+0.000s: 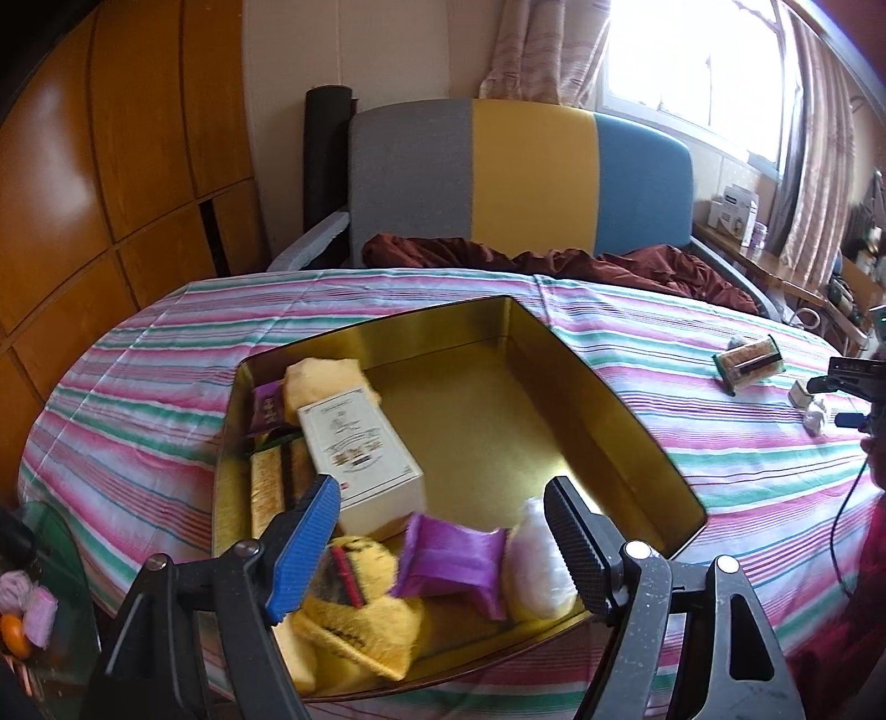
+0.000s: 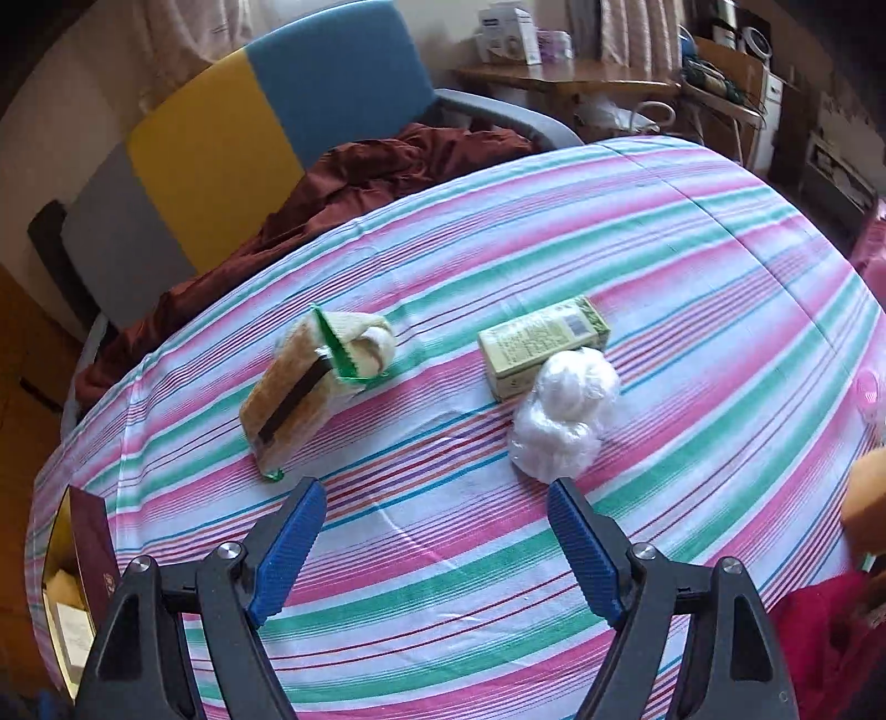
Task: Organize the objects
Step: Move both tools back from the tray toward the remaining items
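A gold tin box (image 1: 554, 382) lies open on the striped table. It holds a white carton (image 1: 360, 448), a purple packet (image 1: 451, 562), a yellow plush toy (image 1: 360, 609), a white wrapped ball (image 1: 534, 565) and other snacks. My left gripper (image 1: 443, 498) is open and empty, just above the purple packet. My right gripper (image 2: 437, 501) is open and empty above bare cloth. Ahead of it lie a wrapped cake snack (image 2: 310, 387), a green carton (image 2: 540, 343) and a white plastic-wrapped ball (image 2: 565, 415). The tin's edge (image 2: 88, 548) shows at far left.
A grey, yellow and blue chair (image 1: 520, 177) with a dark red cloth (image 1: 554, 260) stands behind the table. A wooden wardrobe (image 1: 111, 166) is at left. A shelf with boxes (image 2: 515, 39) is at back right. The right gripper shows at the left view's edge (image 1: 853, 387).
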`<state>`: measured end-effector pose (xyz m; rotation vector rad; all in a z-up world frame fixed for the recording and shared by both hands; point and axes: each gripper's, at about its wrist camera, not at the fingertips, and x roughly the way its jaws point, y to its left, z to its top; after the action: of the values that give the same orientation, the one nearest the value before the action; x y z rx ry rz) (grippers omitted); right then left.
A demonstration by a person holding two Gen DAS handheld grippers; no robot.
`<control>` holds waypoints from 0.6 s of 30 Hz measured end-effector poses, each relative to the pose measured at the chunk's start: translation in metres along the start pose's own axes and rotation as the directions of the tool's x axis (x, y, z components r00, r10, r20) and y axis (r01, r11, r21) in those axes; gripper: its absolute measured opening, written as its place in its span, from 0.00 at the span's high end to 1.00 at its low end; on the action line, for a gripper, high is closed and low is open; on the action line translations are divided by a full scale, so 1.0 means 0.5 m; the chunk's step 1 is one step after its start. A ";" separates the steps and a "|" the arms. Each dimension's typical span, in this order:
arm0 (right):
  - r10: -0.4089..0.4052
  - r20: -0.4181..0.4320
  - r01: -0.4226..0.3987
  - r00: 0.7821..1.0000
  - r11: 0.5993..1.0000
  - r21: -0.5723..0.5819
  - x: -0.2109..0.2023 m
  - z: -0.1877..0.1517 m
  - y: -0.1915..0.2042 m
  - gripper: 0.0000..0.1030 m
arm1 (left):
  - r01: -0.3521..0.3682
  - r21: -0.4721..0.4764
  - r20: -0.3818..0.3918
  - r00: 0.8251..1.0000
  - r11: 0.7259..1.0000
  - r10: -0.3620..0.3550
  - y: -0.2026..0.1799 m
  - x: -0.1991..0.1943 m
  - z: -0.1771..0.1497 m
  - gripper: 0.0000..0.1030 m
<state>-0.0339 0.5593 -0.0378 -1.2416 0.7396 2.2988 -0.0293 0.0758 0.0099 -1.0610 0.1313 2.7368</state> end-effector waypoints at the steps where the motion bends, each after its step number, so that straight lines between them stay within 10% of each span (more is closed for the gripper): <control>1: 0.011 -0.010 -0.011 1.000 1.000 0.028 0.001 0.001 -0.012 0.19 | 0.007 0.012 0.001 1.000 1.000 -0.007 -0.012 0.001 0.005 0.25; 18: 0.176 0.085 -0.195 0.981 0.874 0.445 -0.037 -0.011 -0.188 0.19 | 0.182 0.219 -0.024 0.983 0.959 -0.181 -0.258 0.040 0.100 0.24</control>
<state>0.0341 0.6260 -0.0479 -0.9350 1.3399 2.1091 -0.0481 0.2123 0.0320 -0.9655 0.3143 2.4883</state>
